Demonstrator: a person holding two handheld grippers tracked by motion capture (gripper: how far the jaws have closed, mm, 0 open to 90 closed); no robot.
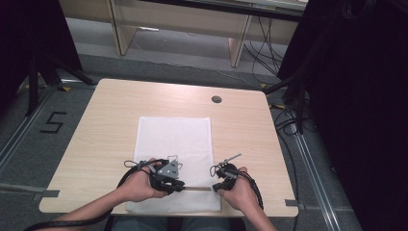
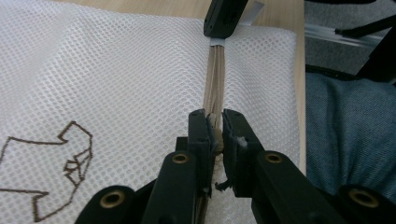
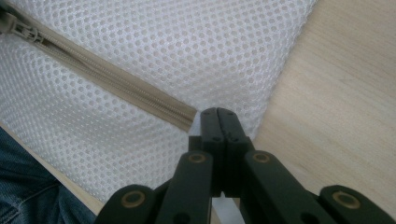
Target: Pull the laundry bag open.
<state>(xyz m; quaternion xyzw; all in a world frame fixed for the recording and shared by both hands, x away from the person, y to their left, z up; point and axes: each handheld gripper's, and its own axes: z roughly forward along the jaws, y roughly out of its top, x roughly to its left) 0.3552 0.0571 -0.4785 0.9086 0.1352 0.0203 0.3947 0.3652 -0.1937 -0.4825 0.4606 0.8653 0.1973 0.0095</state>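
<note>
Wooden table [image 1: 106, 120], mesh bag [image 1: 174, 134]; left hand-held gripper [image 2: 215, 128] pinching zipper pull [image 2: 215, 135], right hand-held gripper [image 3: 217, 114] clamping bag's end

Zipper pull [image 2: 215, 135] half-hidden between jaws

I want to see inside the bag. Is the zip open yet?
Not yet. The zip looks closed along the stretch between the grippers. Right now the left gripper pinches the zip at one end, and the right gripper pinches the mesh bag at the other. Sliding it open is still to come.
</note>
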